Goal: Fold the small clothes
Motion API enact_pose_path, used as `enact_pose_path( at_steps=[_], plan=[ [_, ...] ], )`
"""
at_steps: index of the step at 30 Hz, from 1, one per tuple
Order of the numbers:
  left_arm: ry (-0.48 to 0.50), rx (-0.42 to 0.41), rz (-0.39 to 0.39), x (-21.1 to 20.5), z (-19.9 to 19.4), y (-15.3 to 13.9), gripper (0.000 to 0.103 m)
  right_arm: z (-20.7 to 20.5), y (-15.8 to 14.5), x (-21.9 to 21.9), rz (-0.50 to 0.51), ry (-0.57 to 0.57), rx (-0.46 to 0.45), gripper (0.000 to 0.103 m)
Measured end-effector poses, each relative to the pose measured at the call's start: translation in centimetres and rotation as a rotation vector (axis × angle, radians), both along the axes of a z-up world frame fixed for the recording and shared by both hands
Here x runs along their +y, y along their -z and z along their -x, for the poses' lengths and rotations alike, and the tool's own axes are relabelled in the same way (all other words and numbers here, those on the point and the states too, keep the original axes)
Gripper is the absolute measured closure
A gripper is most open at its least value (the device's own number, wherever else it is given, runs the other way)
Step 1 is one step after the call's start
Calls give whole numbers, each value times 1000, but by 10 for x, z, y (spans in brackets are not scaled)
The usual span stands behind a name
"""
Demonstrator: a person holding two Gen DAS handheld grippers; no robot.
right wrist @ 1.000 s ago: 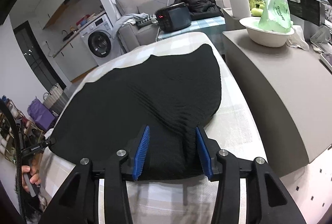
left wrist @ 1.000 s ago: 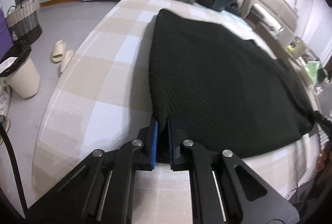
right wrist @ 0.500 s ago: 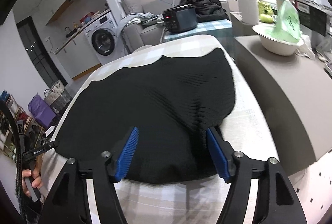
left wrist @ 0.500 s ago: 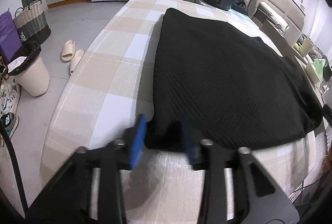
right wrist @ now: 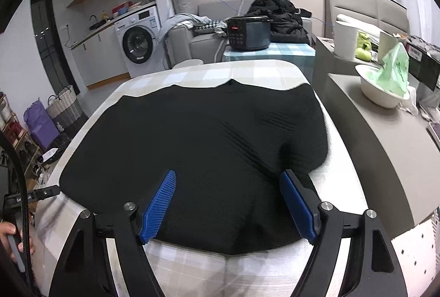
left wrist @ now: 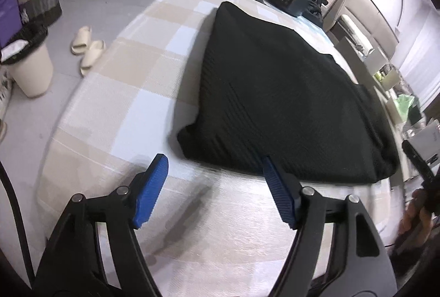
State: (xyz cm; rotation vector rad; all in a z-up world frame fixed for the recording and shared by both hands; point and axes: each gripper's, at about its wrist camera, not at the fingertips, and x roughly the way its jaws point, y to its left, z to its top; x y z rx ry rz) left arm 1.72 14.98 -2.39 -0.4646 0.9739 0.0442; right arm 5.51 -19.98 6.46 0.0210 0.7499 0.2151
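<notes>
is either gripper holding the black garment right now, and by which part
Nothing is held. The left gripper and right gripper have both just been opening; the black knit garment lies free on the checked bed cover, its near edge between the right gripper's parted jaws.

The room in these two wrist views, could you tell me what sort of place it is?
Most likely a small lived-in flat, a studio perhaps: a washing machine under a kitchen counter, a grey sofa piled with clothes, and slippers on the floor beside the checked table.

Left claw (left wrist: 214, 162) and right claw (right wrist: 228, 176) both angled downward, jaws just opened wide, gripping nothing.
</notes>
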Motion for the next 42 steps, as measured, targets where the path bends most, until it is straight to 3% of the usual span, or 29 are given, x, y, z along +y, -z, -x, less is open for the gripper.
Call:
enact_pose_path(
  at_steps=[6, 8, 11, 16, 19, 20, 21, 23, 26, 29, 32, 36, 38, 40, 42],
  plan=[
    [21, 32, 118, -7, -1, 9, 34, 1, -2, 7, 15, -31, -10, 23],
    [35, 45, 195, -8, -3, 15, 34, 2, 0, 11, 8, -46, -6, 23],
    [14, 18, 228, -8, -5, 16, 34, 1, 4, 17, 8, -67, 1, 23],
    [-80, -22, 356, 4, -12, 20, 36, -3, 13, 28, -2, -97, 24, 23],
    [-159, -13, 376, 8, -17, 25, 67, -8, 19, 36, -16, -111, 41, 23],
    [-169, -9, 386, 8, -20, 27, 87, -11, 23, 40, -24, -119, 53, 23],
    [-177, -13, 395, 8, -20, 29, 94, -14, 27, 45, -28, -130, 68, 23],
    [-182, -58, 397, 6, -17, 26, 95, -19, 35, 58, -33, -166, 98, 23],
    [-135, -136, 322, -7, -14, 7, 97, -22, 46, 91, -37, -255, 135, 23],
    [-84, -186, 295, -17, -16, -13, 98, -23, 56, 134, -43, -380, 166, 23],
    [-52, -213, 301, -21, -18, -29, 99, -20, 65, 181, -37, -504, 176, 23],
    [-33, -215, 342, -17, -22, -37, 100, -22, 77, 226, 8, -572, 178, 23],
    [-32, -205, 362, -12, -25, -36, 100, -24, 81, 242, 29, -582, 156, 30],
    [-21, -185, 369, -9, -26, -33, 100, -31, 83, 250, 34, -569, 150, 74],
    [-43, -158, 377, -2, -23, -28, 97, -41, 81, 247, -6, -548, 158, 91]
  ],
)
